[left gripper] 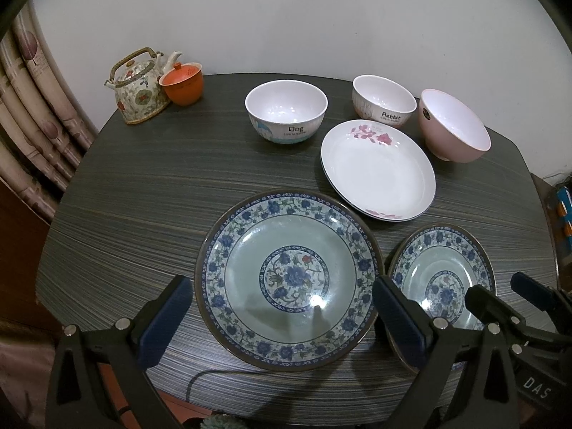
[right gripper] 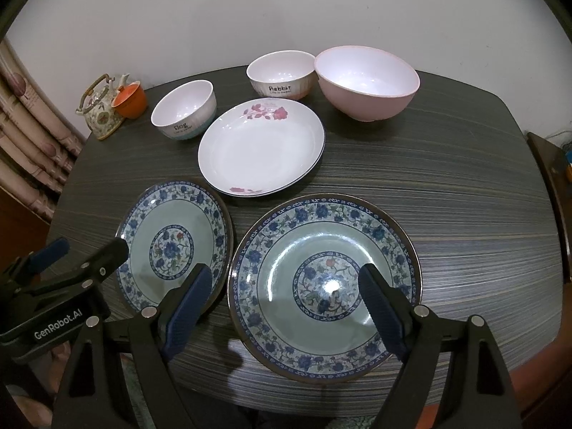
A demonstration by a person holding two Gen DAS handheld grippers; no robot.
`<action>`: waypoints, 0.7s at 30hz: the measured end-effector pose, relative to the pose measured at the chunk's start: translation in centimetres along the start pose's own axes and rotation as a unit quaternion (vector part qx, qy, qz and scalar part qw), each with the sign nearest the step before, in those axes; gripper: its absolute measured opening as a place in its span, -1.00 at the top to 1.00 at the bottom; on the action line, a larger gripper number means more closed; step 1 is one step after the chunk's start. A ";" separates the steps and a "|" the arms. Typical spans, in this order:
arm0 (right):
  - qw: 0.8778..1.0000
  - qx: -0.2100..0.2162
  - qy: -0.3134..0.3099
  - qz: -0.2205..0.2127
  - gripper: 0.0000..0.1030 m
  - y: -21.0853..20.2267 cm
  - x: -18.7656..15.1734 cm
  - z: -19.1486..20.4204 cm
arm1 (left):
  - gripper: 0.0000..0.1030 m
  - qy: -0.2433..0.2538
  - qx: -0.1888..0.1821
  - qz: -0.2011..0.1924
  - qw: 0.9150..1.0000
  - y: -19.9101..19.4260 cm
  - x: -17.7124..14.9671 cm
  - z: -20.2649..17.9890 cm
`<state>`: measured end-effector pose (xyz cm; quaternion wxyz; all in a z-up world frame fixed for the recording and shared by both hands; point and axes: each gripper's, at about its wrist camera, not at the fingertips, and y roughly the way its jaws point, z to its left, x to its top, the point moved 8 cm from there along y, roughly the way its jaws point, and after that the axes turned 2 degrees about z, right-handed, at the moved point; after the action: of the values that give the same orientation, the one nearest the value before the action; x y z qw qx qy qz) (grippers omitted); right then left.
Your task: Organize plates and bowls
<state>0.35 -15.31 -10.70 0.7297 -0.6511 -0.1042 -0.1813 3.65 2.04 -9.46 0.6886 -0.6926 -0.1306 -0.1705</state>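
Two blue-patterned plates lie side by side at the table's front: the left one (left gripper: 286, 279) (right gripper: 175, 246) and the right one (left gripper: 443, 286) (right gripper: 323, 286). A white plate with pink flowers (left gripper: 377, 169) (right gripper: 261, 146) lies behind them. At the back stand a "Dog" bowl (left gripper: 286, 112) (right gripper: 184, 109), a "Rabbit" bowl (left gripper: 384, 100) (right gripper: 280, 75) and a pink bowl (left gripper: 454, 130) (right gripper: 366, 82). My left gripper (left gripper: 282, 316) is open, above the left plate's near edge. My right gripper (right gripper: 286, 309) is open, above the right plate.
A flowered teapot (left gripper: 139, 87) (right gripper: 100, 107) and an orange lidded cup (left gripper: 182, 82) (right gripper: 130, 100) stand at the back left of the dark striped table (left gripper: 143, 196). A curtain (left gripper: 32, 114) hangs at the left. A white wall rises behind.
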 end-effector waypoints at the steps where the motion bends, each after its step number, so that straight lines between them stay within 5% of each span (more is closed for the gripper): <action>1: 1.000 0.000 0.000 0.000 -0.58 0.0 0.0 0.1 | -0.98 -0.001 -0.001 0.000 1.000 0.1 0.0 0.0; 21: 0.999 0.028 -0.036 0.007 -0.58 1.0 1.0 1.6 | -0.81 -0.022 -0.007 0.020 1.000 2.3 -0.6 2.8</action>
<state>1.78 -13.79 -11.04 0.7448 -0.6370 -0.1306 -0.1496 4.22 4.83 -11.78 0.6838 -0.7036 -0.1307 -0.1425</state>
